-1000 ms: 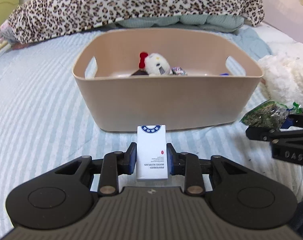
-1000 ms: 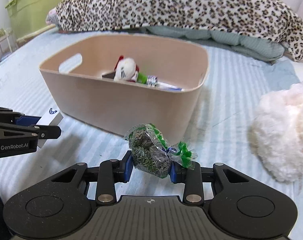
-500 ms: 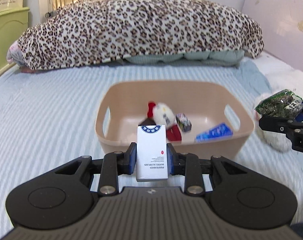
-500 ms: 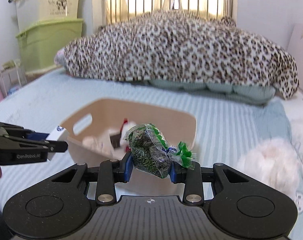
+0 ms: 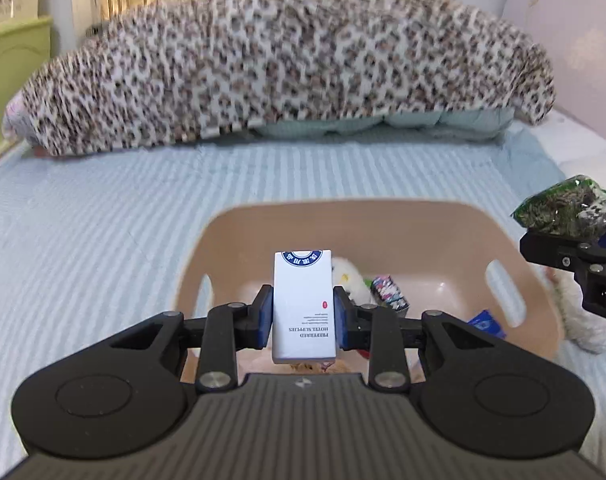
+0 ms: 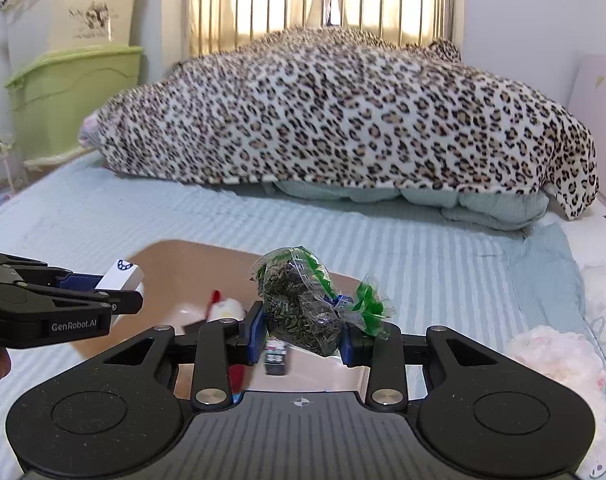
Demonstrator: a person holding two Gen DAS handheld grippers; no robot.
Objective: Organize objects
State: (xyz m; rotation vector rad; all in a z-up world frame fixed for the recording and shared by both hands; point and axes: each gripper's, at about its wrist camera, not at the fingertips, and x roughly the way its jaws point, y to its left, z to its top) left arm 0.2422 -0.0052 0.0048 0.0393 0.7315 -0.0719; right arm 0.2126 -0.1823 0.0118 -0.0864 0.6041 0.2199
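White box [image 5: 304, 304] pinched in left tool [image 5: 303, 316] above beige bin [image 5: 515, 236] rim — right tool [image 6: 303, 338] pinches seed bag [image 6: 303, 300] alongside.

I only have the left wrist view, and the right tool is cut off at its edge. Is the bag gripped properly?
Observer: Yes. The right tool has the bag pinched between both pads, with the green tied end sticking out to the right.
Operator: Is it over the basket yet?
Observer: It looks so. The basket lies under the tool's fingers, and a small box on the basket floor shows just below the bag.
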